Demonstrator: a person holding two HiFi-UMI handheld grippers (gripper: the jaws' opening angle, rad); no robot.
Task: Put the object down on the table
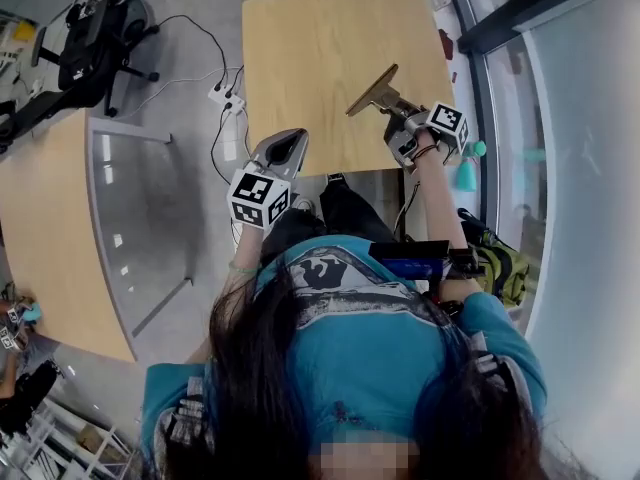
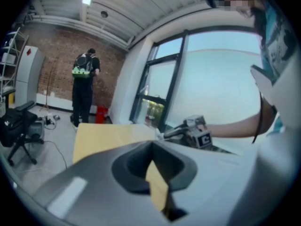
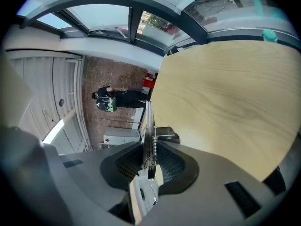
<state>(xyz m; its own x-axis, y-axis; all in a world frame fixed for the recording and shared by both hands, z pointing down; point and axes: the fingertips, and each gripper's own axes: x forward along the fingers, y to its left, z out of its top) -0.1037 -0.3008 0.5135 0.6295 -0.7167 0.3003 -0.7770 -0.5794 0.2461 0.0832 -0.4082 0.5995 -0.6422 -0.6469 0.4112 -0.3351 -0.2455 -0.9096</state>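
Observation:
My right gripper (image 1: 400, 120) is shut on a thin, flat brownish object (image 1: 372, 95) with a metal spring clip, and holds it over the near right part of the light wooden table (image 1: 320, 58). In the right gripper view the object (image 3: 149, 135) stands edge-on between the jaws, its spring showing, with the table (image 3: 225, 93) to the right. My left gripper (image 1: 283, 150) hovers at the table's near left edge, holding nothing. Its jaws (image 2: 157, 182) stand slightly apart, and the table (image 2: 103, 138) shows through the narrow gap.
A person with a backpack (image 2: 83, 86) stands by the brick wall beyond the table. A black office chair (image 1: 95, 43) and a power strip with cables (image 1: 225, 98) are on the floor to the left. A second wooden table (image 1: 50, 238) lies left, a glass wall right.

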